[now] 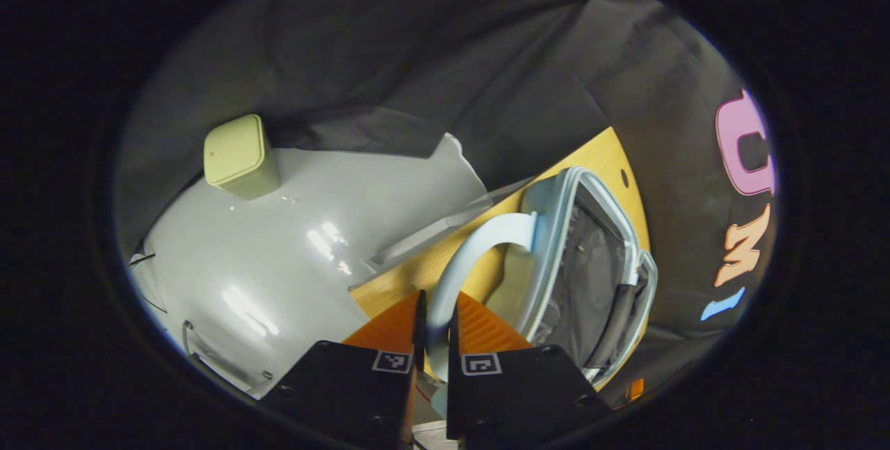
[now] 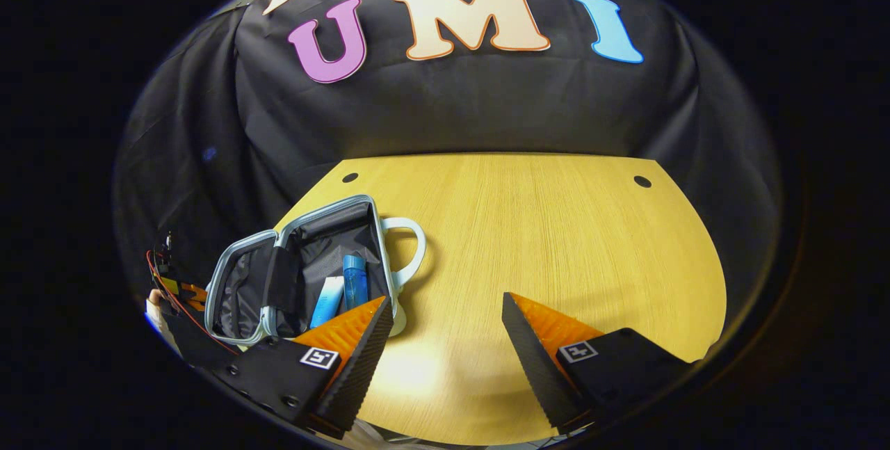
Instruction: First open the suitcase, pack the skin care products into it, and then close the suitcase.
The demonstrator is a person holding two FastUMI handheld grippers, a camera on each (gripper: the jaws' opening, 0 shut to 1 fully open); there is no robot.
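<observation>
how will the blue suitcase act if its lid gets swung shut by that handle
The suitcase looks small with a soft fabric lining, so probably light and apt to slide on the smooth table. The left hand-held gripper pinches its curved handle, which looks stiff enough to steer the lid. The tubes inside may shift.

Wooden table [image 2: 556,241], pale yellow grain, two dark round holes near its far corners. Black cloth wall [image 2: 452,109] hangs creased directly behind table. Beside table, glossy grey floor [image 1: 278,241] with light glints; pale green lidded bin [image 1: 240,156] stands on it.
</observation>
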